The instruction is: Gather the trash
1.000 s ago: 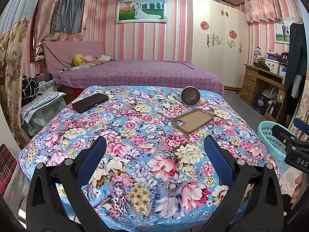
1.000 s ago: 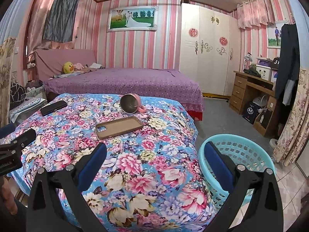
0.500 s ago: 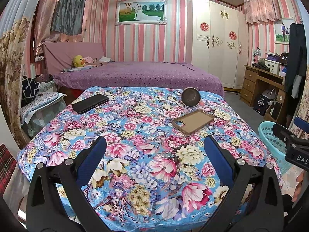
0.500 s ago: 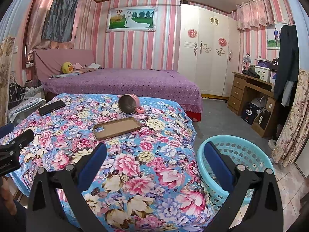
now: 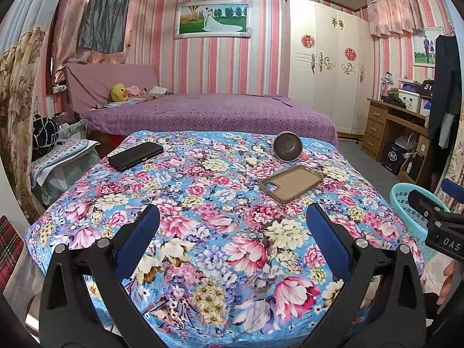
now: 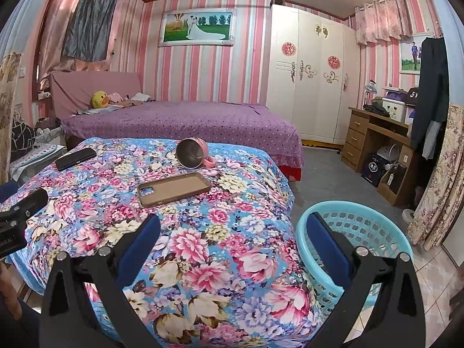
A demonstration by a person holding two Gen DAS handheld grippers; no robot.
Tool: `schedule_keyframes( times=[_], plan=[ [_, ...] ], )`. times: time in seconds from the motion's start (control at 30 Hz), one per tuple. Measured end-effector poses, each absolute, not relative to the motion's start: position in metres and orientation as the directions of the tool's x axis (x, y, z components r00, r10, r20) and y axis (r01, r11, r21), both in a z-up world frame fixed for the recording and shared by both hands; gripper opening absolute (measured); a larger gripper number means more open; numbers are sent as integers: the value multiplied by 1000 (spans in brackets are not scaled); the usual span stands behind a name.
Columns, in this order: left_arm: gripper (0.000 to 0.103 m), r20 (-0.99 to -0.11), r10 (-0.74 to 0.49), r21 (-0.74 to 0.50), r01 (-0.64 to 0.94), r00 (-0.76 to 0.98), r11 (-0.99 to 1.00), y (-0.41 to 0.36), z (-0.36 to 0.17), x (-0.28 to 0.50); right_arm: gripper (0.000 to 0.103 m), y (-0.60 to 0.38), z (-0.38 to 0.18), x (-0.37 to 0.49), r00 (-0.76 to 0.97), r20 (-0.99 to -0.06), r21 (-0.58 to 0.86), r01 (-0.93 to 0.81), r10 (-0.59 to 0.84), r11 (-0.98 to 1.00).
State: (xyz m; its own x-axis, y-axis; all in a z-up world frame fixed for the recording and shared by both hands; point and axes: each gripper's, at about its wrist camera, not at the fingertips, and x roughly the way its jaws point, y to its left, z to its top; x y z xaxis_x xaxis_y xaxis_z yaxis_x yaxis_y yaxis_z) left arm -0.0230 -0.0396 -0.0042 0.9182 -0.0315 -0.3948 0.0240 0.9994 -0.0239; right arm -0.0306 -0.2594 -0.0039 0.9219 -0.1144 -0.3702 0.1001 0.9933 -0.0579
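A floral-covered table (image 5: 203, 203) holds a brown phone case (image 5: 291, 183), a tipped pink mug (image 5: 288, 146) and a black phone (image 5: 135, 155). They also show in the right wrist view: case (image 6: 174, 188), mug (image 6: 192, 153), phone (image 6: 75, 158). A turquoise basket (image 6: 356, 232) stands on the floor right of the table, and its rim shows in the left wrist view (image 5: 406, 200). My left gripper (image 5: 232, 235) is open and empty above the near table edge. My right gripper (image 6: 232, 240) is open and empty over the table's right corner and the basket rim.
A purple bed (image 5: 208, 113) lies behind the table. A white wardrobe (image 6: 313, 87) and a wooden desk (image 6: 374, 136) stand at the right. Curtains (image 6: 435, 188) hang at the far right. A covered stool (image 5: 58, 159) stands left of the table.
Both grippers have drifted slightly; the table and objects sit a little lower in both views. Both stay open and empty.
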Motion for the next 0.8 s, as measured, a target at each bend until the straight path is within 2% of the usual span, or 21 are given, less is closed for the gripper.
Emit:
schedule_keyframes(
  times=[0.8],
  plan=[
    [98, -375, -35, -28, 27, 926, 999, -37, -4, -23, 98, -263, -5, -29, 925, -358, -62, 113, -127, 992]
  ],
)
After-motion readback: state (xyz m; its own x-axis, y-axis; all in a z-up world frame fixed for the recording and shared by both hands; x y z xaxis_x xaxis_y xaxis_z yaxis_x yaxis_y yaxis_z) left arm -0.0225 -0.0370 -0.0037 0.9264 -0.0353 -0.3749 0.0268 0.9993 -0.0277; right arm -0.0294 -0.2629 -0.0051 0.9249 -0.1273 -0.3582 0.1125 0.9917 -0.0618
